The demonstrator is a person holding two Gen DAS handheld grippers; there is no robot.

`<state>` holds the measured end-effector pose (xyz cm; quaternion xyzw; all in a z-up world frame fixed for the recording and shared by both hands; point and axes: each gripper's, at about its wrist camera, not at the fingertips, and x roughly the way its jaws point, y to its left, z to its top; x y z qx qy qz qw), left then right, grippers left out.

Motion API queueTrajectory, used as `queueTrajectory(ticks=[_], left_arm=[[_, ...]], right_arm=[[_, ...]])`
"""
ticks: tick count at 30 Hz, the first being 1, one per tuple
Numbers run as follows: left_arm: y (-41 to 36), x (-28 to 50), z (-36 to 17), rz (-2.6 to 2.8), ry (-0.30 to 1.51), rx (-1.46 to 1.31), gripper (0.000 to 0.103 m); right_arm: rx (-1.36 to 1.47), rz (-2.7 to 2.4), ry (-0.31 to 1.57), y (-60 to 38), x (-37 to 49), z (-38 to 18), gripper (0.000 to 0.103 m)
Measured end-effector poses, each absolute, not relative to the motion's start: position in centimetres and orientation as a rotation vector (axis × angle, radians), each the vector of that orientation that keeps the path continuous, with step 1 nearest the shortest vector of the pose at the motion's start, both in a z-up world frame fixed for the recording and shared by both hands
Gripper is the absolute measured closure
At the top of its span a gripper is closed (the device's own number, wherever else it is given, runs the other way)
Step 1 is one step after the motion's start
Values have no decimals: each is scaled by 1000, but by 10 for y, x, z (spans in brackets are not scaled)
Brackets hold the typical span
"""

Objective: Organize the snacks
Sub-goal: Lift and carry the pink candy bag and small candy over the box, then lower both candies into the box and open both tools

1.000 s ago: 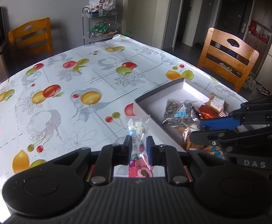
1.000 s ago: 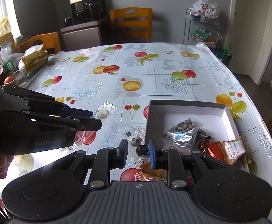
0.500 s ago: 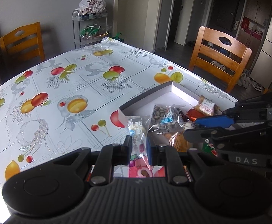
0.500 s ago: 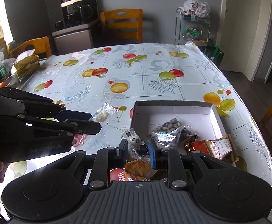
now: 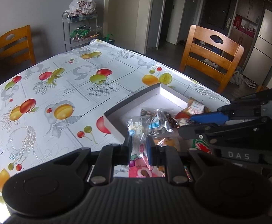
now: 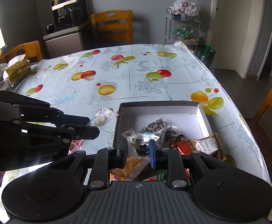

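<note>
A white shallow box [image 5: 165, 93] [image 6: 201, 112] sits on the fruit-print tablecloth and holds several snack packets, among them a clear bag of seeds [image 6: 158, 124] and an orange-and-white packet [image 6: 206, 144]. My left gripper [image 5: 138, 144] is shut on a clear candy packet [image 5: 136, 127] and holds it over the box's near left edge. My right gripper [image 6: 136, 148] is shut on a clear panda-print candy packet [image 6: 136, 141] above the box's front left corner. Each gripper shows from the side in the other's view.
Wooden chairs [image 5: 210, 56] [image 6: 113, 24] stand around the table. A wire cart [image 6: 184, 28] with bags stands behind it. A tissue pack [image 6: 17, 69] and clutter lie at the table's left edge. A pink packet [image 5: 143, 169] lies below my left gripper.
Both grippers have moved over the box with their packets still held. The box now lies nearer and more central in both views.
</note>
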<state>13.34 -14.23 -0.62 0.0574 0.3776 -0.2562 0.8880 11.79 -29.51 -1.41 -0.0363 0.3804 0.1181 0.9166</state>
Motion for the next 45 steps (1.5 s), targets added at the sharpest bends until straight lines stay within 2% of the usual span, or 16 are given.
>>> queueTrajectory(ticks=[25,45], left_arm=[[-179,147,-19,-622,820,120,91],[-202,157,-43,-672,898,95,90]], right_arm=[[-60,181,804,-321,132,-18,78],[-56,144,891,-340,138,-41,76]])
